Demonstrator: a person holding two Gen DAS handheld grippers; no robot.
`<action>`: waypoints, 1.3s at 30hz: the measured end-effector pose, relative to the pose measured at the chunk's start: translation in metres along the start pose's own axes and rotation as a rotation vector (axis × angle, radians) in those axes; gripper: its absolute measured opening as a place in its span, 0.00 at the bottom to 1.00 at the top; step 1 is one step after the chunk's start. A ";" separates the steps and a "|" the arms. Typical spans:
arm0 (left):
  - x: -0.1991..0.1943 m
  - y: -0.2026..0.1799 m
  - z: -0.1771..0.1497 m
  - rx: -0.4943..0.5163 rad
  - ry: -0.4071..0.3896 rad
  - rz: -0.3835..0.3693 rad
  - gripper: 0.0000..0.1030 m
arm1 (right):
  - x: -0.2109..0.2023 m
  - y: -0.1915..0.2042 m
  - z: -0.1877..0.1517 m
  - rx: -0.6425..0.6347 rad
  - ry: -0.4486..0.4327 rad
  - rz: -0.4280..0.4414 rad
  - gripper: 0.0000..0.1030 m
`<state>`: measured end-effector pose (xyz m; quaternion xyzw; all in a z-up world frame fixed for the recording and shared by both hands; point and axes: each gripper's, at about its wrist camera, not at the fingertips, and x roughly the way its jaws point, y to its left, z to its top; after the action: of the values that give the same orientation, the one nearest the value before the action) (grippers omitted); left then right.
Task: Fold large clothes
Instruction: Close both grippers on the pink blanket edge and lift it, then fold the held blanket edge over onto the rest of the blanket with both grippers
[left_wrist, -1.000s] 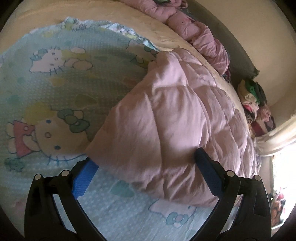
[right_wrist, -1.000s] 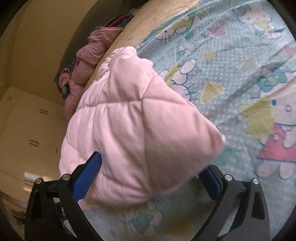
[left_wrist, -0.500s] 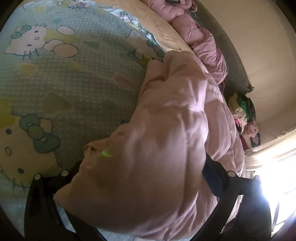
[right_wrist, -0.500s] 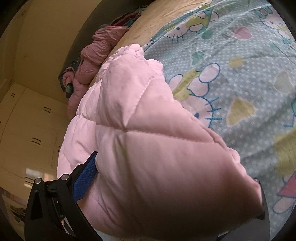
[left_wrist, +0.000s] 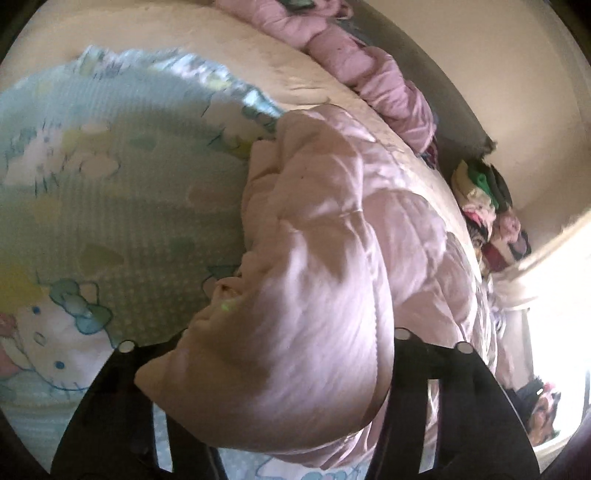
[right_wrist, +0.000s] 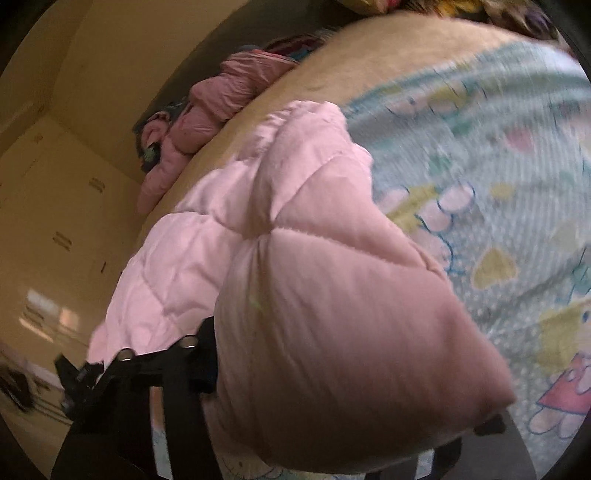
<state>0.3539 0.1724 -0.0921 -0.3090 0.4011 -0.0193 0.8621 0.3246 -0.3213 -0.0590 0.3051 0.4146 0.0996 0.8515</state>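
A large pale pink quilted jacket (left_wrist: 332, 229) lies on a bed covered by a light blue cartoon-cat sheet (left_wrist: 110, 192). My left gripper (left_wrist: 266, 369) is shut on one corner of the jacket, and the bunched fabric hides its fingertips. In the right wrist view the jacket (right_wrist: 295, 258) fills the middle. My right gripper (right_wrist: 332, 398) is shut on another padded corner, lifted off the blue sheet (right_wrist: 498, 184); the fabric hides its pads.
A darker pink puffy garment (left_wrist: 369, 74) lies along the bed's far edge, also in the right wrist view (right_wrist: 221, 99). A pile of mixed clothes (left_wrist: 484, 206) sits by the wall near a bright window. Cream cupboard doors (right_wrist: 48, 221) stand beside the bed.
Both grippers went from open around the jacket's corners to shut on them. Both corners have risen off the sheet and now bulge close to the cameras.
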 end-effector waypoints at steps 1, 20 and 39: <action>-0.004 -0.005 0.000 0.029 -0.008 0.009 0.39 | -0.005 0.007 0.000 -0.030 -0.013 -0.007 0.44; -0.085 -0.015 -0.026 0.159 -0.114 0.029 0.36 | -0.099 0.097 -0.055 -0.419 -0.162 0.025 0.37; -0.126 -0.002 -0.057 0.178 -0.149 0.030 0.36 | -0.134 0.092 -0.103 -0.365 -0.158 0.040 0.37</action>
<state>0.2288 0.1768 -0.0336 -0.2259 0.3374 -0.0187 0.9137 0.1678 -0.2602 0.0342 0.1609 0.3155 0.1655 0.9204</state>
